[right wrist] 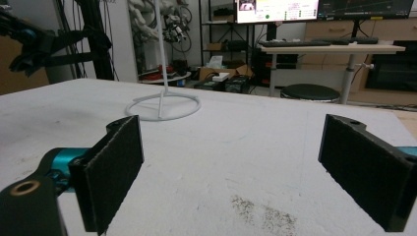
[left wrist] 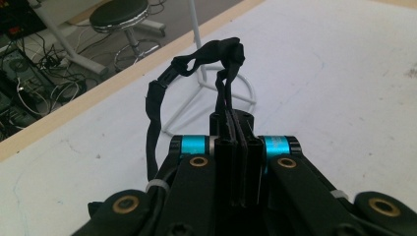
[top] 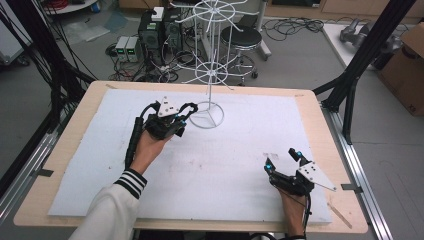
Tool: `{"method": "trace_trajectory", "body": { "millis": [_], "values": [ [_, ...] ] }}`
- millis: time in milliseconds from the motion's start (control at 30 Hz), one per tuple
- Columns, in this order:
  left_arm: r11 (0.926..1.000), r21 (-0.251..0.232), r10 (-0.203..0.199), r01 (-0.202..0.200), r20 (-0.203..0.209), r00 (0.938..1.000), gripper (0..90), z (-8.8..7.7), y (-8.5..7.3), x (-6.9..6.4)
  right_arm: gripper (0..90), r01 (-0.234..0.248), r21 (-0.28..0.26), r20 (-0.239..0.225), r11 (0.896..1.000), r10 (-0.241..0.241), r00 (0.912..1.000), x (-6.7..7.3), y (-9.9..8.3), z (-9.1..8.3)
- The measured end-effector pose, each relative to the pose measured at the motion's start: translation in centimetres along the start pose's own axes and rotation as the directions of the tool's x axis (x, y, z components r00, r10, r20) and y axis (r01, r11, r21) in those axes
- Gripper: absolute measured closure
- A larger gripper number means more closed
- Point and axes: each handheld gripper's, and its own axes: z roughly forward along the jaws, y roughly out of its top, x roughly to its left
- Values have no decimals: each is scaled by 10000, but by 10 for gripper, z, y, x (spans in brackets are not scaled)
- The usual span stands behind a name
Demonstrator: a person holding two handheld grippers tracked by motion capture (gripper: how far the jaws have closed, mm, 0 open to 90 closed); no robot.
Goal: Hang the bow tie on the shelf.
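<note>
The left gripper has its jaws pressed together on a black strap. In the left gripper view the strap rises from between the jaws, arches over and drops in a loop down the gripper's left side; its lower end is hidden behind the gripper body. A buckle-like piece sits partway along it, hard to make out. In the high view the left gripper is over the far left part of the white mat, just beside the ring base of the white wire rack. The rack's top is cut off by the frame edge.

The right gripper is near the mat's front right, well apart from the rack, jaws spread wide with nothing between them. In its own view only bare mat lies between the pads, and the rack's base stands farther off, its pole cut off above.
</note>
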Motion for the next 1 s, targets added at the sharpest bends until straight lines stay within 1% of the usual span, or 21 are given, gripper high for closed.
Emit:
{"method": "trace_trajectory", "body": {
  "millis": [33,100,200,333,367,400,433,467,500,600,633,667,733,767,800,833,900,933,1000],
  "values": [
    [10000,-56,-18,18,-38,10000,878,-2,0,1,89,32,13,16,10000,-32,10000,0,0,0],
    [9998,-173,-89,85,-253,9996,878,-8,0,4,89,-16,32,-16,10000,16,10000,1,0,0],
    [9994,-303,-176,168,-279,9995,879,-10,0,6,89,7,22,-2,10000,-7,10000,0,0,0],
    [9977,-617,-289,265,-378,9989,879,-20,0,11,88,-63,88,-1,9999,63,10000,1,0,0],
    [9972,-705,-302,268,-480,9984,879,-25,0,14,88,3,71,0,10000,-3,10000,1,0,0],
    [9972,-705,-302,268,-480,9984,879,-25,0,14,89,35,71,32,10000,-35,10000,1,0,0],
    [9953,-873,-469,420,-549,9974,879,-29,0,18,89,34,69,31,10000,-35,10000,1,0,0],
    [9953,-873,-469,420,-549,9974,879,-29,0,18,88,38,68,37,10000,-38,10000,1,0,0],
    [9941,-968,-554,485,-700,9960,879,-32,1,21,89,37,72,39,10000,-37,10000,1,0,0],
    [9929,-1080,-595,504,-823,9948,879,-36,3,24,88,15,66,21,10000,-15,10000,1,0,0],
    [9905,-1272,-648,520,-987,9930,879,-39,6,27,88,39,71,43,10000,-40,10000,1,0,0],
    [9905,-1272,-648,520,-987,9930,879,-39,6,27,88,39,71,43,10000,-40,10000,1,0,0],
    [9863,-1558,-731,537,-1221,9898,879,-44,12,31,89,38,71,43,10000,-38,10000,1,0,0],
    [9863,-1558,-731,537,-1221,9898,879,-44,12,31,88,20,76,41,10000,-20,10000,1,0,0],
    [9826,-1763,-818,580,-1308,9880,879,-47,17,33,89,30,71,40,10000,-30,10000,1,0,0],
    [9810,-1843,-856,603,-1325,9875,879,-48,19,34,89,27,69,42,10000,-27,10000,1,0,0],
    [9802,-1894,-842,571,-1385,9868,879,-49,21,35,89,26,70,42,10000,-26,10000,1,0,0],
    [9779,-2013,-853,564,-1377,9868,879,-50,25,35,88,26,71,36,10000,-26,10000,1,0,0],
    [9762,-2113,-794,483,-1414,9868,879,-50,28,35,88,33,72,36,10000,-34,10000,1,0,0]
  ]
}}
